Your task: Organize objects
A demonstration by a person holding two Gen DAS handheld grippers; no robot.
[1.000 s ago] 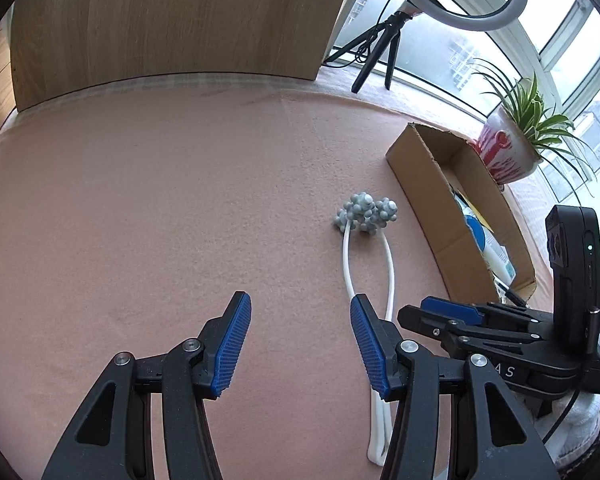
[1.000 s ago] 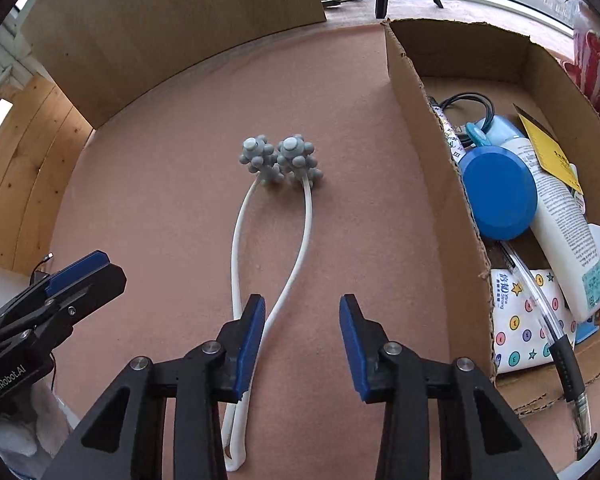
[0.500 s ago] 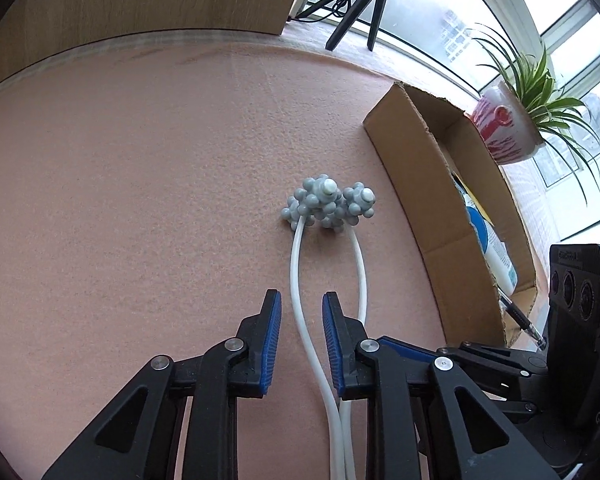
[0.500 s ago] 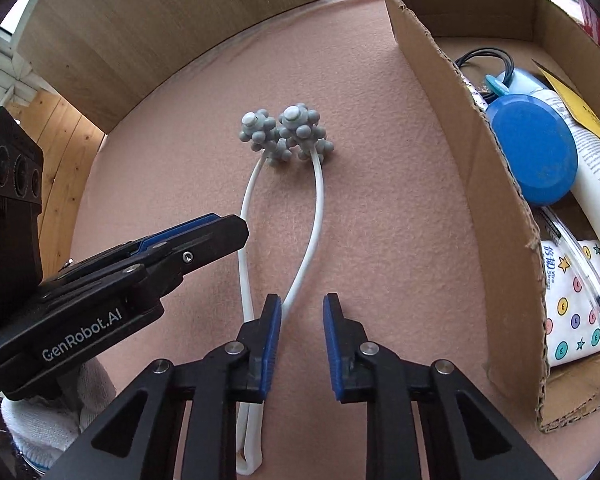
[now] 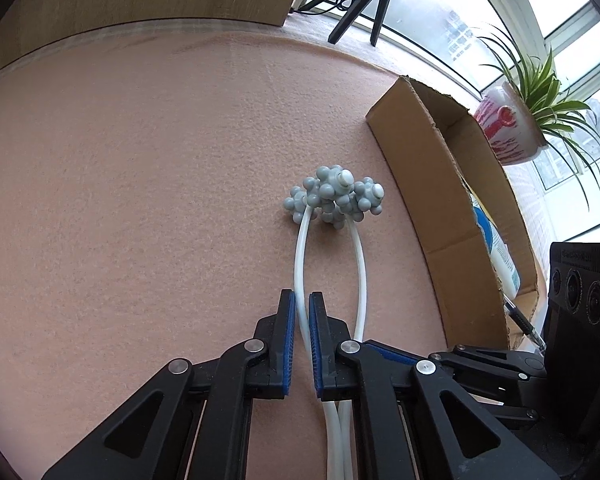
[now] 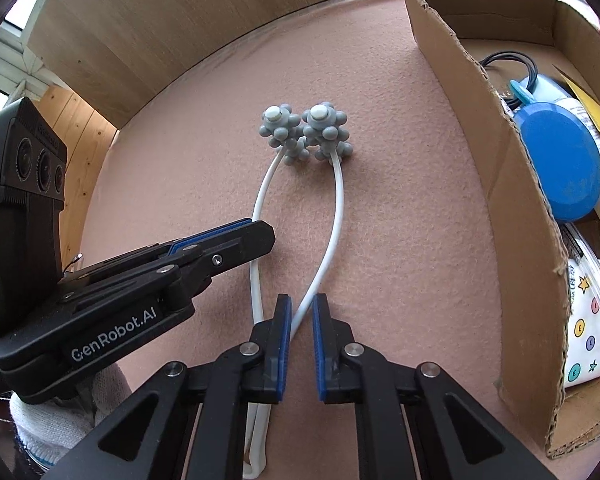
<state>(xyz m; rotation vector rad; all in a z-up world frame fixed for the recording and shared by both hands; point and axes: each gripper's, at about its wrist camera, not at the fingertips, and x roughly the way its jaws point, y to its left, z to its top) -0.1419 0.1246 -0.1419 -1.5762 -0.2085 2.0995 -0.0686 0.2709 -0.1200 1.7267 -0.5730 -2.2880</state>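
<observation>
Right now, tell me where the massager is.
The massager lies on the pink cloth, left of the cardboard box in the right wrist view. Each gripper has closed on one white arm: left gripper, right gripper.

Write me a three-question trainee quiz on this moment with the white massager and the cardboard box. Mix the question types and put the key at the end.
1. True or false: the left hand-held gripper has one white arm of the neck massager between its fingers.
2. Multiple choice: where do the massager's grey knobbed balls lie? A) in the cardboard box B) on the pink felt tabletop C) lifted in the air
3. Fill in: the round lid in the box is coloured ____.

Key: 1 true; 2 B; 3 blue.
</observation>
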